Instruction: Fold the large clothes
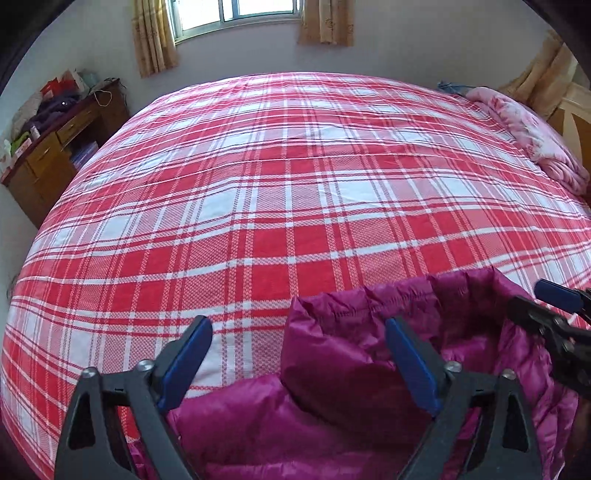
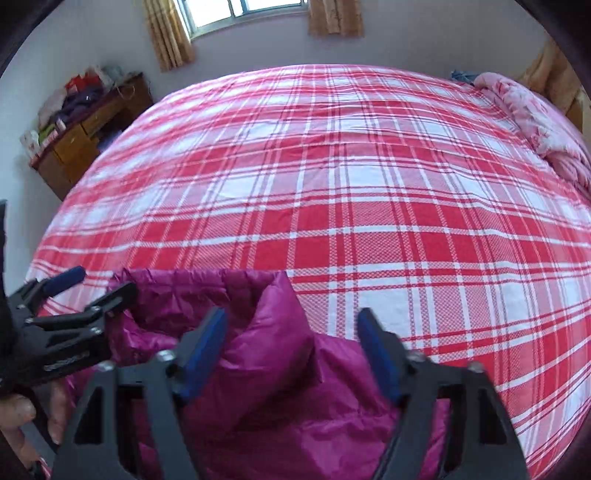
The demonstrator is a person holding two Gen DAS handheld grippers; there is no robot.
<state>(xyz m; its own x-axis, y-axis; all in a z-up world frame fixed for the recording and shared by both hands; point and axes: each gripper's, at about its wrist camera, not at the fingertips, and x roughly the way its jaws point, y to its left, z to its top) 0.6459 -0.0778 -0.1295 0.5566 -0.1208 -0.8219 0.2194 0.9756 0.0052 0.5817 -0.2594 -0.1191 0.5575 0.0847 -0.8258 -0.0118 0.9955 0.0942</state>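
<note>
Hand-held gripper [image 1: 299,336] pair agape over jacket [image 1: 332,387], plaid bed [image 1: 277,184], desk [image 1: 55,147] nr wall.

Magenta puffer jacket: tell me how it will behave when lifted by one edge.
The magenta puffer jacket will probably sag and drape, since its collar already slumps in soft folds. Its glossy shell looks slippery. Quilted padding suggests it is light for its bulk.

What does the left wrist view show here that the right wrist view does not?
Only the left wrist view shows the left gripper head-on, open over the shiny magenta padded jacket. Only the right wrist view shows the right gripper head-on, also open, plus a bare hand at the lower left edge. Both share the jacket, the red-and-white plaid bedsheet, wooden desk, pink floral quilt and curtained window.
</note>
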